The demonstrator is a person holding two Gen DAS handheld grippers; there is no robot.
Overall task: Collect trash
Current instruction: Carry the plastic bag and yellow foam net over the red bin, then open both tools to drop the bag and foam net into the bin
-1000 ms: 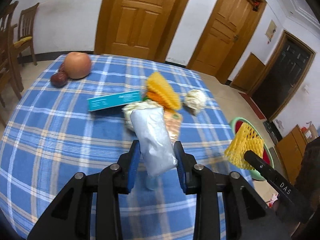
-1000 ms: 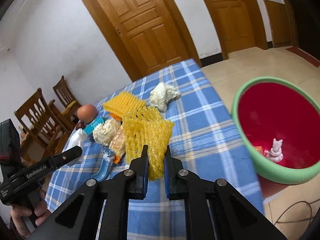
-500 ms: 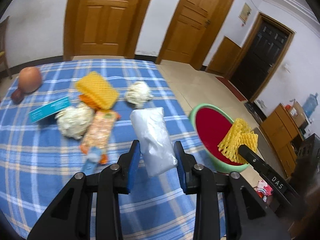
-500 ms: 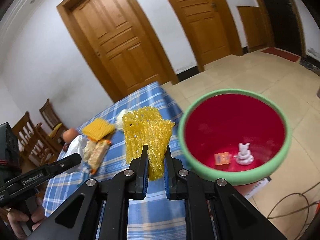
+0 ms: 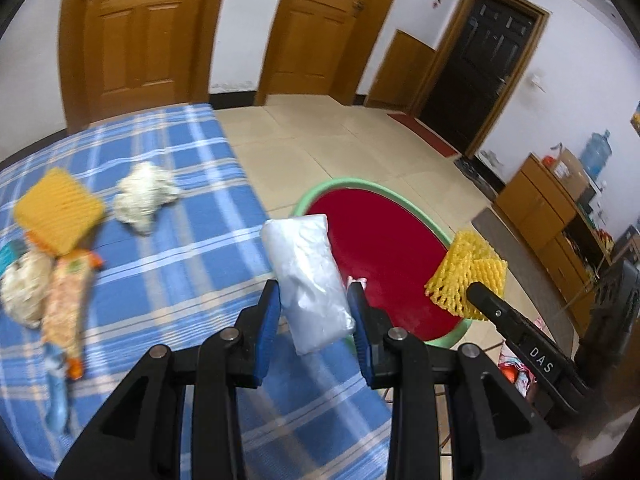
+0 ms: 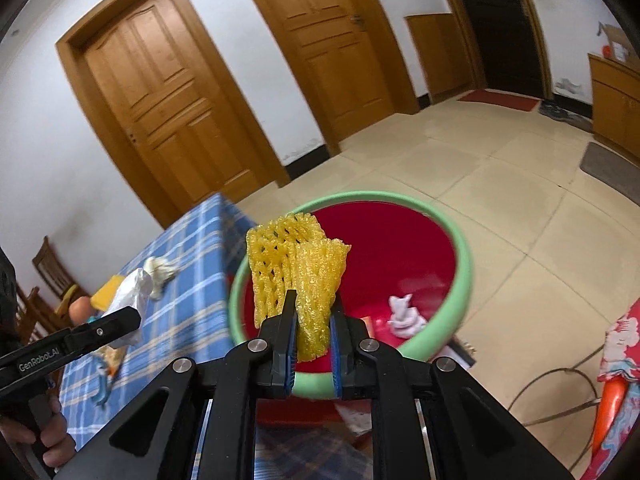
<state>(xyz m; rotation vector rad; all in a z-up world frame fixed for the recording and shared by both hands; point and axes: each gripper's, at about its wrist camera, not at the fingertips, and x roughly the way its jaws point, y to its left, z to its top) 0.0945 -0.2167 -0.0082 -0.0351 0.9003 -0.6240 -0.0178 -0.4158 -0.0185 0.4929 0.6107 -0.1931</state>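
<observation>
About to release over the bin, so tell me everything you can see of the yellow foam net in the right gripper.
The yellow foam net is a soft open-mesh sleeve, the kind put around fruit, folded into a few layers. The right gripper pinches its lower part between blue-padded fingers, jaws nearly closed; the top stands upright and fans out free above them. It hangs over the red basin with the green rim, touching only the pads. The left wrist view shows it above the basin's far edge.

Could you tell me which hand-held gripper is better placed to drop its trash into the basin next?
Right: the right hand-held gripper holds the yellow foam net over the basin; the left hand-held gripper, with the plastic bag, is at the table edge.
</observation>
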